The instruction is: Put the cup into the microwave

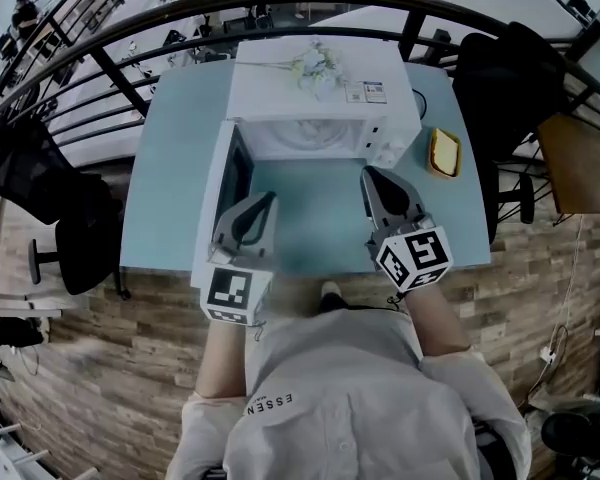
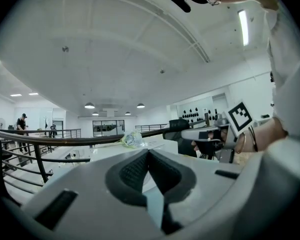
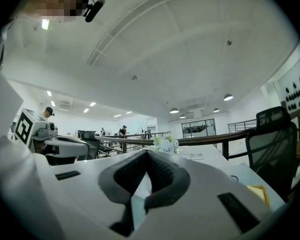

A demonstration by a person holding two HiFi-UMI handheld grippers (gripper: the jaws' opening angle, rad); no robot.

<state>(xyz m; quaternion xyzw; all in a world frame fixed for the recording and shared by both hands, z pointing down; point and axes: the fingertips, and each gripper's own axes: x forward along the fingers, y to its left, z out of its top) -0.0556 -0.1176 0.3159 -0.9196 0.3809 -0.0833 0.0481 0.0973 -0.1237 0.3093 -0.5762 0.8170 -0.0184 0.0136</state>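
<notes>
Left gripper (image 1: 268, 204) and right gripper (image 1: 370, 180), jaws together on nothing, hover short of the microwave (image 1: 320, 93). Its door (image 1: 212, 208), beside the left gripper, stands open for access. No cup shows; the cavity may hide it.
</notes>
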